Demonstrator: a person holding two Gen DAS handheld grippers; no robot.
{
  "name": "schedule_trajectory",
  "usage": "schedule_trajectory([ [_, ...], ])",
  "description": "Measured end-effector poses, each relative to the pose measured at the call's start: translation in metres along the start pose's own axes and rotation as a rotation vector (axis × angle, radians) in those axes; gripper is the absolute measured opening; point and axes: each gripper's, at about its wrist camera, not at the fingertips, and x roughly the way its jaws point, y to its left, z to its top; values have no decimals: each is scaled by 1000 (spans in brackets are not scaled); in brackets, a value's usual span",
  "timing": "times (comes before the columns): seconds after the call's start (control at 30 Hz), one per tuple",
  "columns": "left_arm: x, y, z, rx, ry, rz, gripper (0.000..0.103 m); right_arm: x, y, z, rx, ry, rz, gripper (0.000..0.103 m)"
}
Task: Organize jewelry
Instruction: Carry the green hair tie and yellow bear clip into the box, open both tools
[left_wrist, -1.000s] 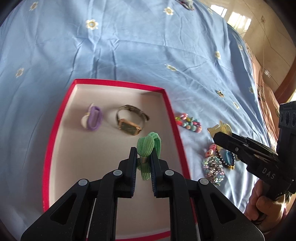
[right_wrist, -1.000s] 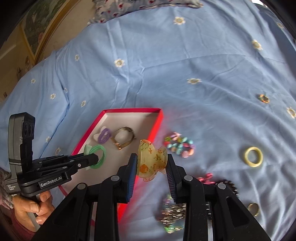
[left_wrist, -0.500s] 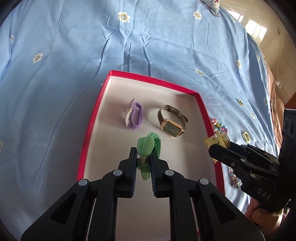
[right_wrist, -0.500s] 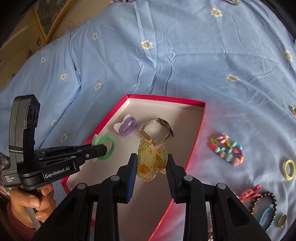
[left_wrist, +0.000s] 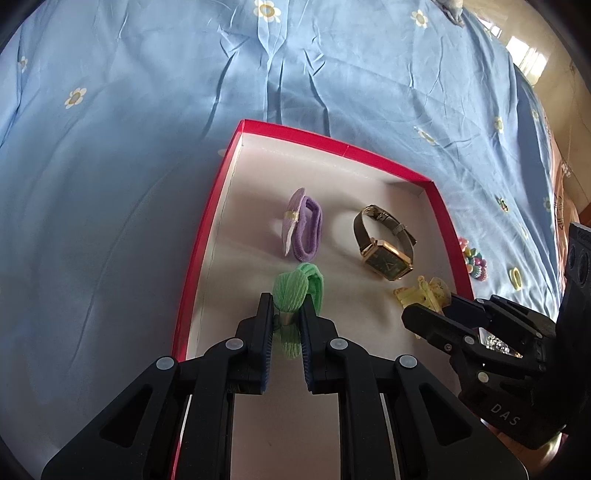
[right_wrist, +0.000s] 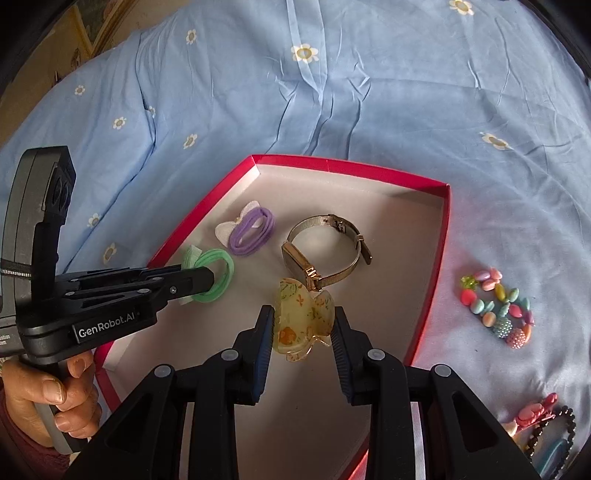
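Left gripper: clenched on a green hair tie, held over the tray's floor just inside its left rim and just short of the purple hair tie.
Right gripper: clamped on a yellow translucent hair clip with orange flower print, over the middle of the tray, nearer the right rim.
Tray: shallow, red-edged, pale inside, lying on the blue flowered bedsheet; its far corners and both side rims were in plain view.
Purple hair tie: on the tray floor toward the far left corner, with a pale tag beside it.
Watch: gold case and mesh strap, lying on its side right of the purple hair tie, short of the far right corner.
Open room in tray: bare floor along the far rim and across the near half below both grippers.
Outside the right rim: a bead bracelet on the sheet, apart from the tray; a black bead string and a pink piece lay nearer the lower right edge of the right wrist view.
Hand: wrapped around the left gripper's handle, off the tray's near left corner.
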Motion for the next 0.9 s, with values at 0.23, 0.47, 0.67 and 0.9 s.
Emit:
schedule_trajectory([
  [0.23, 1, 0, 1, 7, -2, 6, 14, 7, 1, -2, -12, 13, -4, 34],
  [0.47, -2, 1, 2, 5, -6, 13, 29, 7, 1, -1, -5, 18, 5, 35],
  [0.67, -7, 5, 0, -6, -7, 17, 30, 5, 2, -1, 4, 20, 14, 36],
  [0.9, -24, 3, -4, -9, -33, 11, 32, -16, 4, -2, 8, -17, 30, 42],
])
